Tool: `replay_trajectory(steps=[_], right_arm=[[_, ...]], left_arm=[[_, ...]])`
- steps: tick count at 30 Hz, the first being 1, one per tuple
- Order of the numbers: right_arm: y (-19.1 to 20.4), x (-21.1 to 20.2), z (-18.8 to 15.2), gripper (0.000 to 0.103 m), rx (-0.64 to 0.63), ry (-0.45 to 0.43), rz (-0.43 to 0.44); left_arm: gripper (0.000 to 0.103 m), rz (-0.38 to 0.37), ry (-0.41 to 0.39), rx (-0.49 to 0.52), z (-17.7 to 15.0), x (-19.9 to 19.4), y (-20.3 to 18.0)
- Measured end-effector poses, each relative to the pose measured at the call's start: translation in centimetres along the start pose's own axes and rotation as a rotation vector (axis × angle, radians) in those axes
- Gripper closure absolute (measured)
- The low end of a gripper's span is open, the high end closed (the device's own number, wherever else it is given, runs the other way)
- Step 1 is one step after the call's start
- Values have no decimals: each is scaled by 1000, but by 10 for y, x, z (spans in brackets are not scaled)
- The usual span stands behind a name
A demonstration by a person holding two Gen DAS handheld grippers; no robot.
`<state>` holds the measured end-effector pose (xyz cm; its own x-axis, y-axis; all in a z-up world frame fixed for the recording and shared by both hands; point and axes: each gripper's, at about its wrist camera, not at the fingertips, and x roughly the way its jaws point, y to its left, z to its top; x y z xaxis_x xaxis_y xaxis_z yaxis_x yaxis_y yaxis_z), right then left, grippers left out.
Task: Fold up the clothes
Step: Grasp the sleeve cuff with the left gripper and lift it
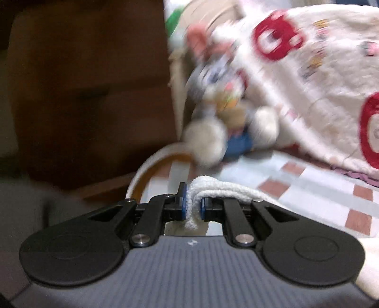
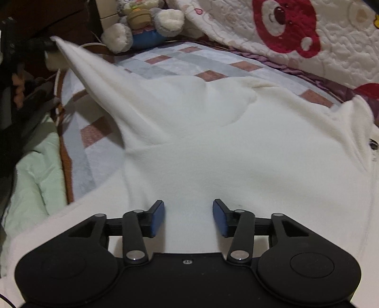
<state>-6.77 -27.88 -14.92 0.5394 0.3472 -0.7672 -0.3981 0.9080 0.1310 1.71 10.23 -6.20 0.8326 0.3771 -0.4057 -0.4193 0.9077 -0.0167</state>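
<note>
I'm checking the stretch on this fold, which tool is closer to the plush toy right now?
Left. The left tool, clamping the white garment's lifted corner, is just short of the plush toy; the right tool hovers open farther back.

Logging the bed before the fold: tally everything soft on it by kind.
White fleece garment: 1
Stuffed toy: 1
Cream quilt with red bears: 1
Checked bedsheet: 1
Pale green cloth at the bed's edge: 1
Total: 5

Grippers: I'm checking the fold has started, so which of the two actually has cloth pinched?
The left gripper: its blue pads are shut on a bunched edge of the white garment. The right gripper is open above the flat fabric.
</note>
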Motion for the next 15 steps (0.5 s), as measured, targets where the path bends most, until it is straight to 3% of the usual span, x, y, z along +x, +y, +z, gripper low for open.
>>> replay_trajectory(steps=[3, 15], right_arm=[[9, 7, 9, 46, -27, -12, 23], [43, 43, 48, 41, -164, -16, 82]], left_arm=[[92, -10, 10, -70, 0, 0, 13], [86, -9, 24, -88, 1, -5, 22]])
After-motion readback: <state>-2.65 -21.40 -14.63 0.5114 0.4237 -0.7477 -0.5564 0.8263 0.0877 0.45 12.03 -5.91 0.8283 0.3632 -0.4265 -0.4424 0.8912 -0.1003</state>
